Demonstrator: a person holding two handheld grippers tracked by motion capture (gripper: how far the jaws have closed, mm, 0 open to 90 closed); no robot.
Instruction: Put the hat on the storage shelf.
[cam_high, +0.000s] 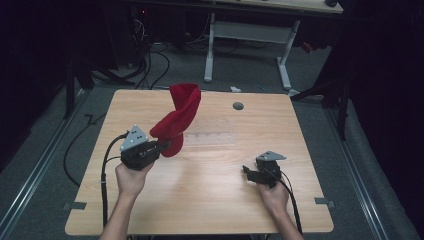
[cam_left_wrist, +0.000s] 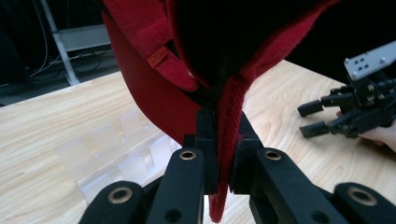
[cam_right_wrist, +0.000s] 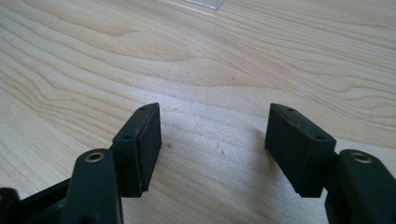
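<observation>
Left: my left tool (cam_high: 162, 146) is clamped on the edge of a red hat (cam_high: 177, 120), which I hold lifted above the bench (cam_high: 210, 200), its crown twisted upward. In the left gripper view the jaws pinch only a narrow band of the brim (cam_left_wrist: 227, 140). I judge the fabric could slip out if I swing or tilt it. Centre: a clear tray (cam_high: 212, 138) lies just behind the hat. Right: my right tool (cam_high: 248, 171) rests low on the bench, jaws wide apart, empty.

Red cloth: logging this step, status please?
Left gripper shut on red cloth, lifted off table. Right gripper open, holding nothing, low over table. Clear plastic piece lies beneath cloth.
</observation>
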